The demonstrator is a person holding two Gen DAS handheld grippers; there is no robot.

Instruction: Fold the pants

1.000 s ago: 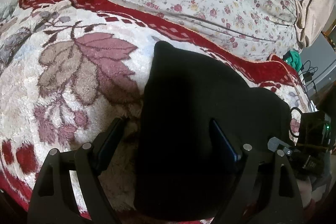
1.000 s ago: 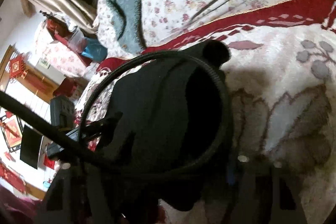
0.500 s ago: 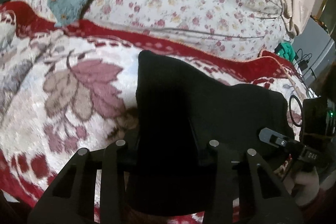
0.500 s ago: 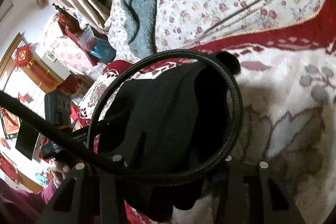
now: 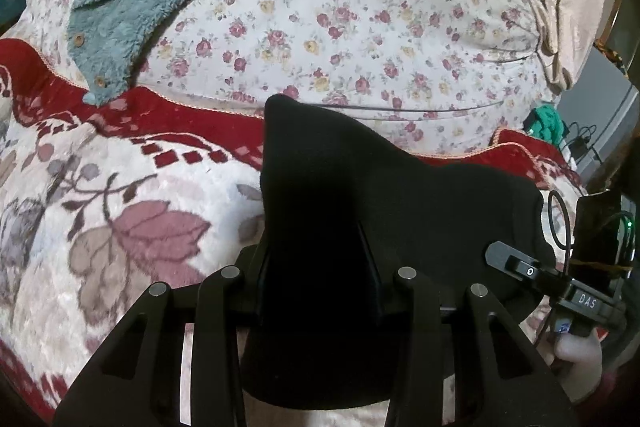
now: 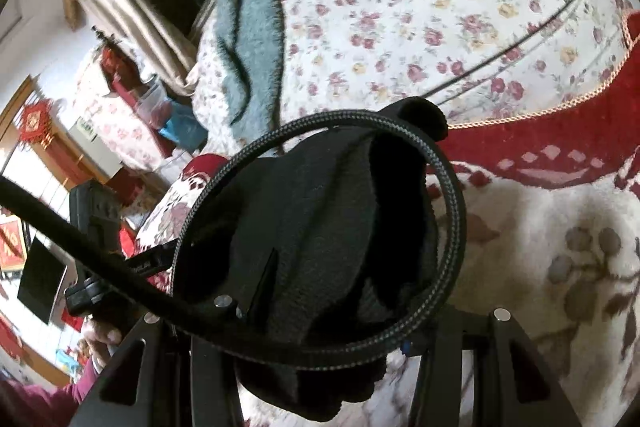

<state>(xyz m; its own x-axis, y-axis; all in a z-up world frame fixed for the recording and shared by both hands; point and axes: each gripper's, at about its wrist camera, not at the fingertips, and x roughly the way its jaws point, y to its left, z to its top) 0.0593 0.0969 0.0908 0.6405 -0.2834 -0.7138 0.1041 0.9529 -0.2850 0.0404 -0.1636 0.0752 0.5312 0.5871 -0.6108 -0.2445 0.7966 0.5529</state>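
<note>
Black pants (image 5: 360, 195) bunched on floral blanket (image 5: 120, 227) on bed, near edge raised. Left hand-held gripper (image 5: 318, 267) clamped on thick fold of fabric; right hand-held gripper (image 6: 320, 311) likewise pinching other side. Cloth soft, limp, light, likely sags between grips; best held at edge corners, kept taut.

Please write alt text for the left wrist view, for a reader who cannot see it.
The left gripper is closed on black pants, holding them above a floral blanket. The right gripper sits at the right edge.
</note>
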